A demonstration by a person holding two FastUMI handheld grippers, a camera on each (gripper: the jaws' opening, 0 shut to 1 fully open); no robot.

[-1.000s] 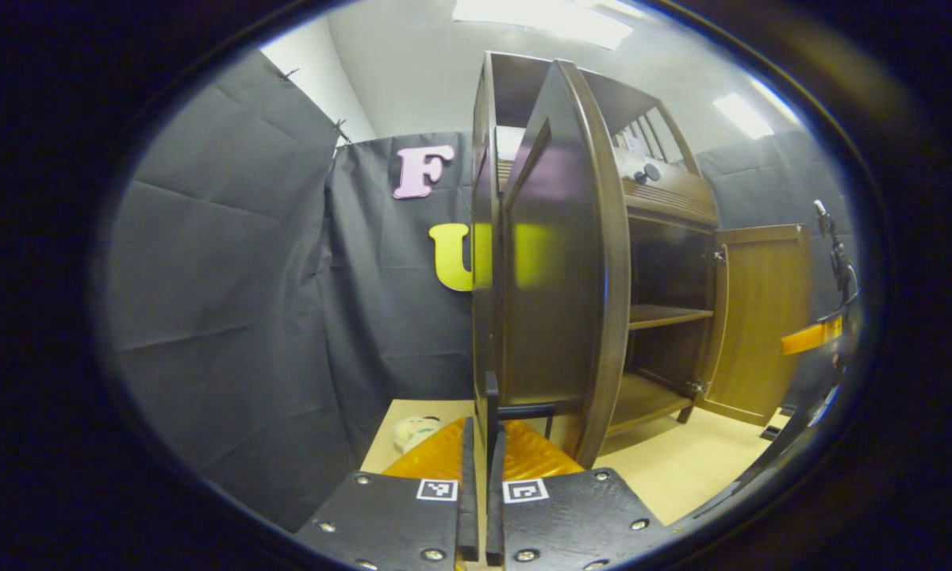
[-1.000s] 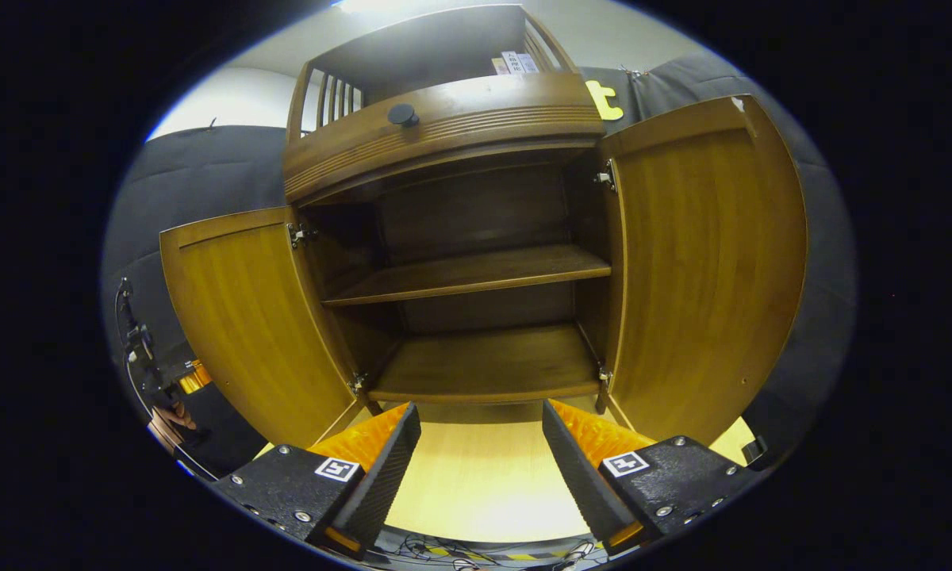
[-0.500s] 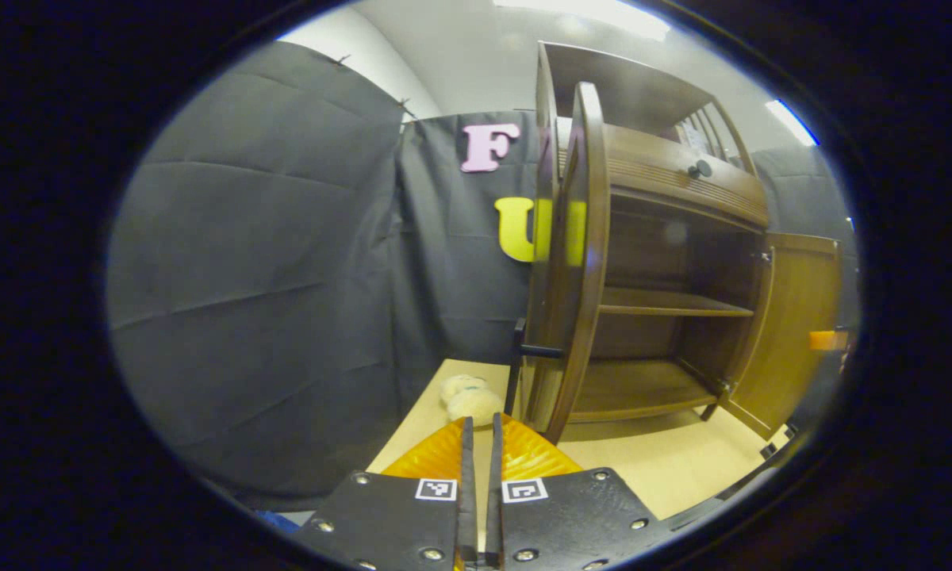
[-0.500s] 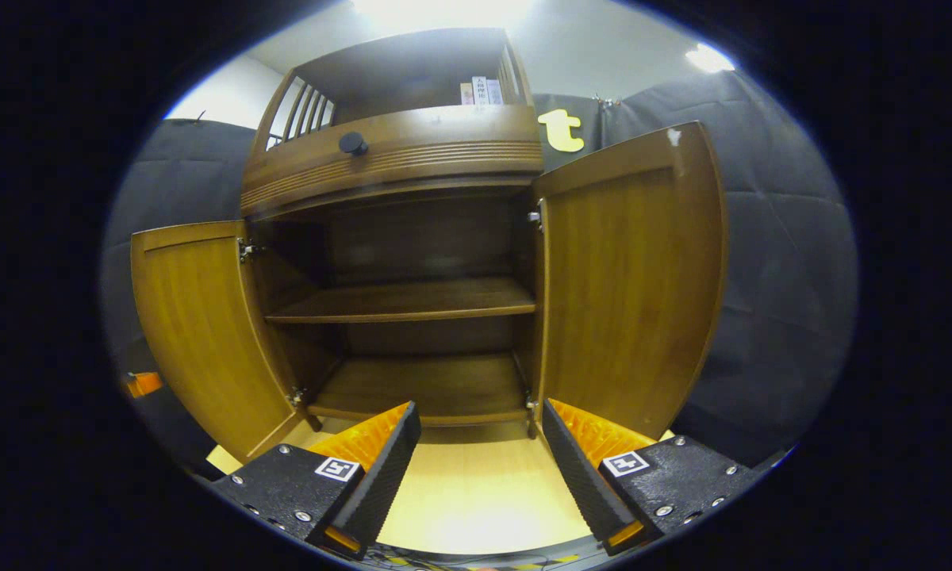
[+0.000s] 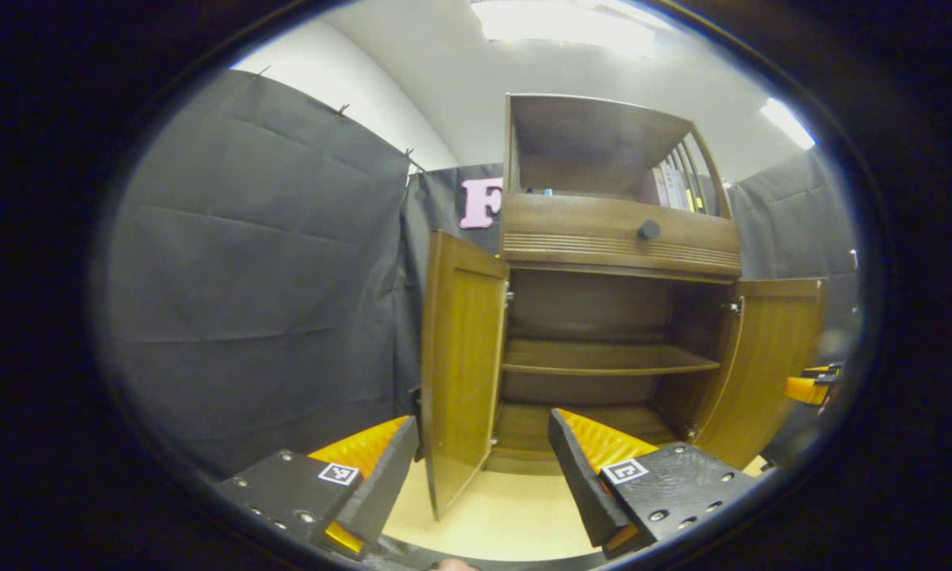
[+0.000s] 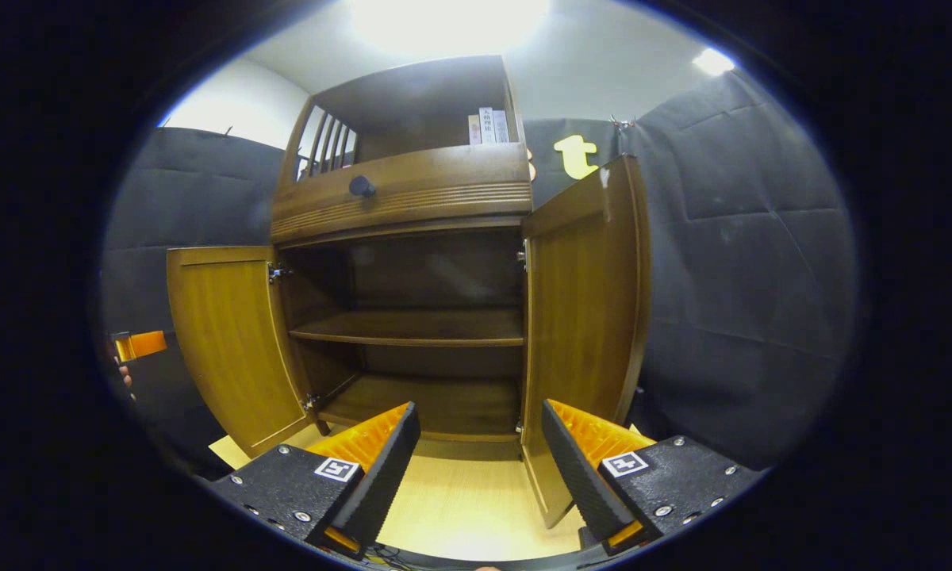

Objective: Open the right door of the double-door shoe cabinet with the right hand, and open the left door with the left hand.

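Observation:
The brown wooden shoe cabinet (image 5: pixel 619 238) stands with both doors swung out. In the left gripper view its left door (image 5: pixel 460 357) is edge-on toward me and its right door (image 5: pixel 769 365) hangs wide. My left gripper (image 5: pixel 480 476) is open, a short way back from the left door, holding nothing. In the right gripper view the cabinet (image 6: pixel 404 198) shows its left door (image 6: pixel 230 341) and right door (image 6: pixel 587 317) standing out. My right gripper (image 6: pixel 480 468) is open and holds nothing, set back from the right door.
Two bare shelves (image 6: pixel 412 327) sit inside. Above them is a drawer with a black knob (image 5: pixel 649 230), and books (image 6: pixel 488 127) stand in the top compartment. Light wooden floor (image 5: pixel 508 519) lies in front. Black cloth walls close in on both sides.
My left gripper went from shut at the left door's black handle to open, backing off and turning to face the cabinet front. The right gripper stayed open and drew back slightly.

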